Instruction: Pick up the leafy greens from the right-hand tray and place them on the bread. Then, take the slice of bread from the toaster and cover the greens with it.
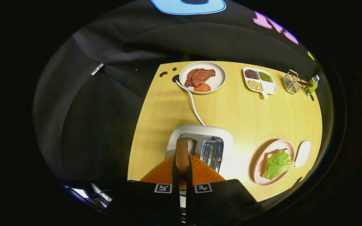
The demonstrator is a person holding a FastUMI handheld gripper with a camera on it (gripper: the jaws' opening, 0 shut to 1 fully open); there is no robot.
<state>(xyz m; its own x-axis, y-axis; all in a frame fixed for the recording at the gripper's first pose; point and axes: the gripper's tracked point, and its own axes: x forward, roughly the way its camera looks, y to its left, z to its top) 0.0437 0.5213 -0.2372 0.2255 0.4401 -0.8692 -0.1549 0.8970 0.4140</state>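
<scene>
My gripper (182,166) is shut on a slice of bread (182,153), held on edge between both fingers above the left slot of the white toaster (200,142). The toaster's right slot (211,152) shows bare metal. To the right of the toaster a pink plate (270,157) carries a slice of bread (266,160) with the leafy greens (278,163) lying on top of it. A small white tray (303,153) lies just beyond that plate on its right.
A white cord (192,102) runs from the toaster to the table's far edge. At the back stand a plate with meat and a tomato slice (202,77), a divided dish of beans (259,80) and a wire basket (291,82). The wooden table (240,113) ends in black cloth.
</scene>
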